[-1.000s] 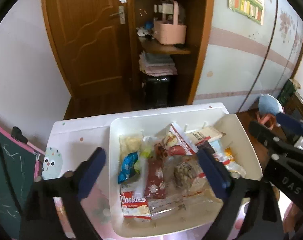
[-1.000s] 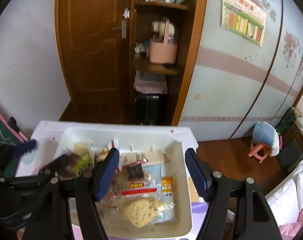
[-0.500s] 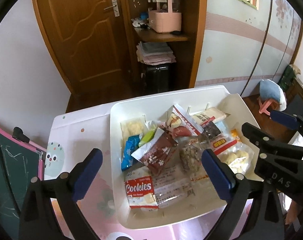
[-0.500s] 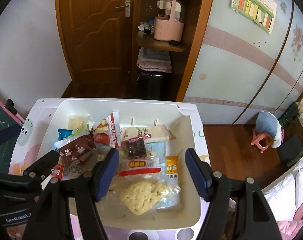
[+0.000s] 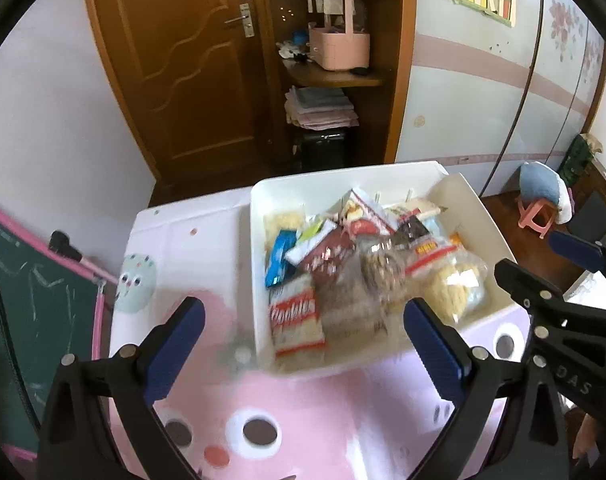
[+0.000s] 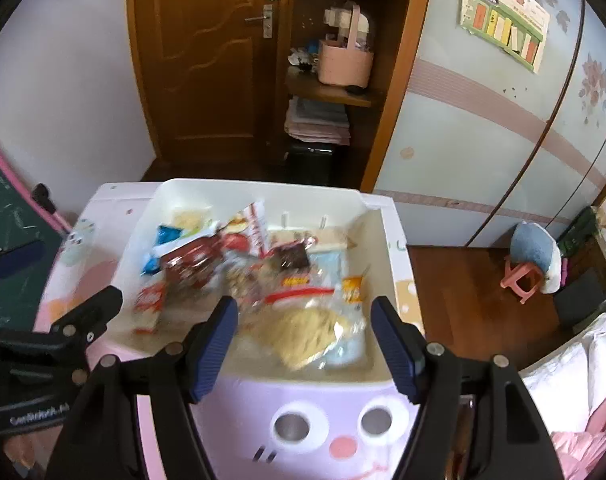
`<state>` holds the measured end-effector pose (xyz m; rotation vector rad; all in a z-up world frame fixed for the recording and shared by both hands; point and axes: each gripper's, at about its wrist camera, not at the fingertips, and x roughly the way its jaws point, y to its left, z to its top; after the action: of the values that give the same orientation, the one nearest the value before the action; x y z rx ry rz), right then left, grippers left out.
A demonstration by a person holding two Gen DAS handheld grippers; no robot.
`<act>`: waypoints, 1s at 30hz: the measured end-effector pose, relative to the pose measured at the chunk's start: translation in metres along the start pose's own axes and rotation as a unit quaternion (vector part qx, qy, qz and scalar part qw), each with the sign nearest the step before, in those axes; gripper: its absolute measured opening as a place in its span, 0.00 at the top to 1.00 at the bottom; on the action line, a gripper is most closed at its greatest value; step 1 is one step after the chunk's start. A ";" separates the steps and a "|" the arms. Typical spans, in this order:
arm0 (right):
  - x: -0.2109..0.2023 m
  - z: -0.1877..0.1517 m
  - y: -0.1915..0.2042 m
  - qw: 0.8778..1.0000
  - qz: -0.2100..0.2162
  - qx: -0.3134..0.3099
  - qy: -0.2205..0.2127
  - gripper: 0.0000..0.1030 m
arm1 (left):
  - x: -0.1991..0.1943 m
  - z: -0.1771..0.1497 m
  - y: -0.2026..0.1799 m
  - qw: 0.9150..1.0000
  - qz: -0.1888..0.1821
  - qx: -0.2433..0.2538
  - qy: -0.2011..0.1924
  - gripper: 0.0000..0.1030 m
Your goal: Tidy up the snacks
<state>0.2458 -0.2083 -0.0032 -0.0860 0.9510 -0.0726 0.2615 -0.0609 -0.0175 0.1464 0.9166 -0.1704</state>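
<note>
A white tray [image 5: 259, 248] on a small pink table [image 5: 303, 412] holds several snack packs: a red "Cookies" pack [image 5: 295, 318], a blue pack [image 5: 279, 256], a dark red pack [image 5: 331, 250] and a clear bag of pale biscuits [image 5: 457, 284]. The tray also shows in the right wrist view [image 6: 259, 190], with the biscuit bag [image 6: 307, 332] near its front. My left gripper [image 5: 303, 336] is open and empty, above the tray's near edge. My right gripper [image 6: 303, 340] is open and empty over the tray's front right part.
A brown door [image 5: 191, 64] and an open cupboard with a pink basket [image 5: 339, 46] stand behind the table. A green chalkboard [image 5: 27, 292] is at the left. A pink stool [image 6: 519, 276] and a bed [image 6: 575, 384] are at the right.
Both grippers have drawn back from the tray and stayed open. More of the pink table front shows now. The snacks lie in the tray as before.
</note>
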 end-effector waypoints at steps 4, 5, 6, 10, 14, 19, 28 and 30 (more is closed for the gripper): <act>-0.032 -0.030 0.008 1.000 0.019 -0.001 -0.005 0.33 | -0.035 -0.033 0.007 1.000 0.006 -0.008 -0.005 0.04; -0.042 -0.042 0.010 1.000 0.024 0.002 -0.006 0.33 | -0.044 -0.042 0.008 1.000 0.011 -0.008 -0.008 0.04; -0.049 -0.050 0.011 1.000 0.030 0.004 -0.005 0.33 | -0.054 -0.052 0.008 1.000 0.017 -0.007 -0.009 0.04; -0.079 -0.088 0.016 0.998 0.052 0.019 -0.003 0.33 | -0.095 -0.094 0.011 1.000 0.014 -0.007 -0.014 0.04; -0.107 -0.118 0.011 0.996 0.075 0.044 -0.002 0.33 | -0.135 -0.133 0.008 1.000 0.003 -0.002 -0.030 0.01; -0.142 -0.151 0.012 0.992 0.097 0.073 -0.013 0.33 | -0.173 -0.169 -0.002 0.998 0.023 0.010 -0.056 0.01; -0.181 -0.196 0.034 0.996 0.062 0.047 -0.053 0.32 | -0.194 -0.202 0.003 0.998 0.030 -0.018 -0.059 0.01; -0.184 -0.197 0.035 0.996 0.058 0.044 -0.057 0.32 | -0.194 -0.204 0.006 0.998 0.031 -0.026 -0.056 0.01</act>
<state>-0.0203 -0.1636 0.0281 0.0449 0.8365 -0.0026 -0.0113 0.0012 0.0151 0.1168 0.8037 -0.0956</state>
